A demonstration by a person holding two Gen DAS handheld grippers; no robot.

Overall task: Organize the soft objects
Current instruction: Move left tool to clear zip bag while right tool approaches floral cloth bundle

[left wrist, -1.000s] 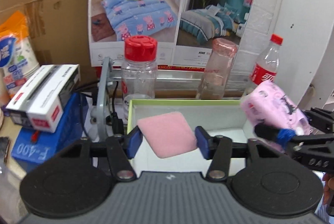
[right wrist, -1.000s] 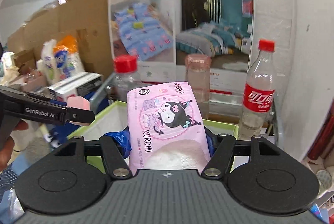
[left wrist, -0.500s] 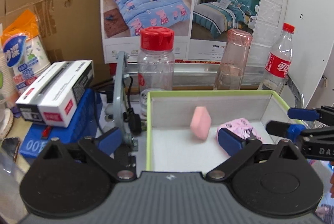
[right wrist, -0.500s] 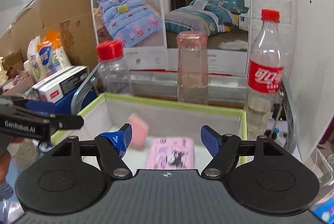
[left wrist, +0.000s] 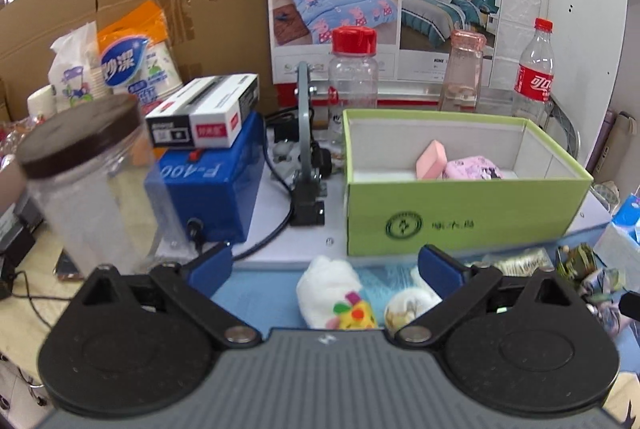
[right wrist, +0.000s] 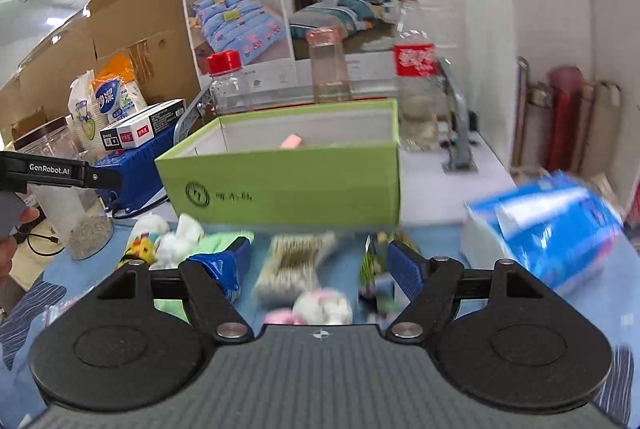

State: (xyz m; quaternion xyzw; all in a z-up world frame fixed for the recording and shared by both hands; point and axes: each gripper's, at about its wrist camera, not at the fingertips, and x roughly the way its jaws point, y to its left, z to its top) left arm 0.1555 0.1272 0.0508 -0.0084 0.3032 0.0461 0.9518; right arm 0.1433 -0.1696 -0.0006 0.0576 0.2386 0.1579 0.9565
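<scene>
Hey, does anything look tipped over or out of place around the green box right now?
Mostly the pink sponge: it stands on edge inside the green box, leaning by the pink tissue pack rather than lying flat. Outside, the blue tissue pack sits tilted, though that view is blurred.

The blue box shows "F-400" upside down, the black arm of the left gripper says "GenRobot.AI", the clear bottle's red label has white Coca-Cola writing in Chinese, and the paper cup pack has white Chinese letters.
</scene>
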